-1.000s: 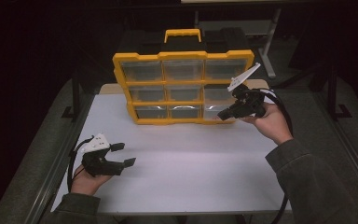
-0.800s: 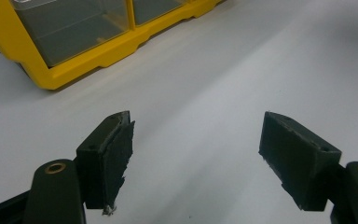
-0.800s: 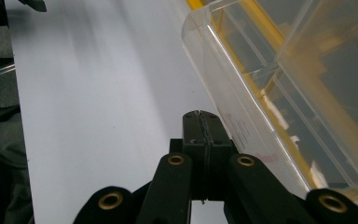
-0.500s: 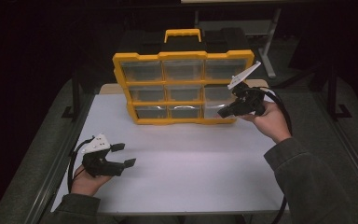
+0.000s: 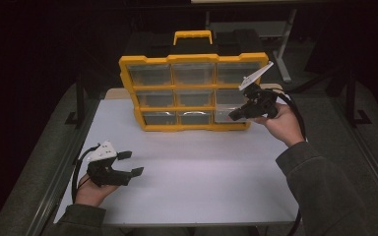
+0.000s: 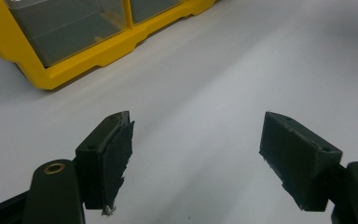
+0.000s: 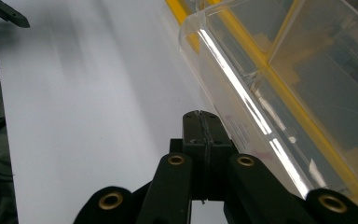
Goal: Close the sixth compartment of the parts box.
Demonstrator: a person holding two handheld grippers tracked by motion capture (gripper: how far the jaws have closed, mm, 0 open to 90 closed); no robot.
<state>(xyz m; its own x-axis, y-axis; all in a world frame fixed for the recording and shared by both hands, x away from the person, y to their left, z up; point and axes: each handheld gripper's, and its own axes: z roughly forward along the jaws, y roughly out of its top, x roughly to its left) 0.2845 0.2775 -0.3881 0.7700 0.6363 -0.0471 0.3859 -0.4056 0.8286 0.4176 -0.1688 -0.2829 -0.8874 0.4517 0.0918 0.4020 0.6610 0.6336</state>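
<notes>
A yellow organizer (image 5: 128, 83) with clear drawers and a yellow carry handle stands upright at the back of the white table (image 5: 202, 172). Its bottom right drawer (image 5: 224, 114) sticks out from the frame. My right gripper (image 5: 234, 116) is held at that drawer's front, right of the organizer's lower corner. In the right gripper view its jaws (image 7: 200, 115) are shut together with nothing between them, and the clear drawer (image 7: 242, 88) lies just beside them on the right. My left gripper (image 5: 133, 163) rests low at the table's front left, open and empty (image 6: 200, 140), pointing toward the organizer's corner (image 6: 51, 74).
Dark frame rails run along both sides of the table. Behind the organizer stands a metal stand (image 5: 280, 44). The white tabletop stretches between the two hands. One jaw tip of the left gripper (image 7: 7, 14) shows far off in the right gripper view.
The right gripper has drifted slightly left and up toward the organizer's bottom right drawer. The left gripper has stayed put.
</notes>
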